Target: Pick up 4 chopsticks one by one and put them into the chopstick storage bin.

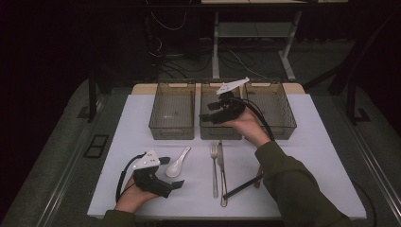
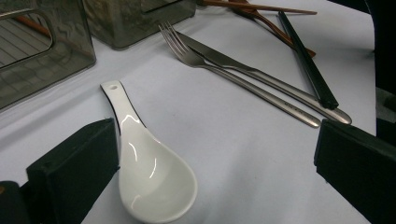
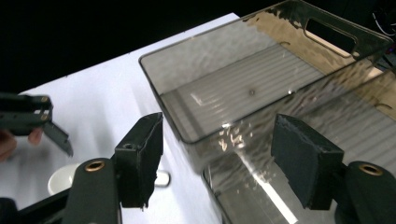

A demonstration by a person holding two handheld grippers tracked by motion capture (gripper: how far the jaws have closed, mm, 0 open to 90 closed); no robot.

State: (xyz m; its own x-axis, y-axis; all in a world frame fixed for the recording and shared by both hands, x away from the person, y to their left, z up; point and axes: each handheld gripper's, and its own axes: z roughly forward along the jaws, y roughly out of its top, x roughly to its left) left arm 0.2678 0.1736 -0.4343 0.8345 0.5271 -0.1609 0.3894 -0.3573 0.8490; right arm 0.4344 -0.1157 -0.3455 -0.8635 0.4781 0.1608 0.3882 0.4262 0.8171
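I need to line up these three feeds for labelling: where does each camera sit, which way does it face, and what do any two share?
High view: above the person's side, looking forward and down on the table; both forearms and tongs show.
Left gripper view: on the left tongs, facing a white spoon, fork and knife; its two jaws show, open.
Right gripper view: on the right tongs, facing the smoky bins; its jaws show, open.
Shared: the spoon shows in the left gripper and high views.

Spoon (image 3: 63, 179) bowl half hidden behind the right hand-held gripper (image 3: 219, 163)
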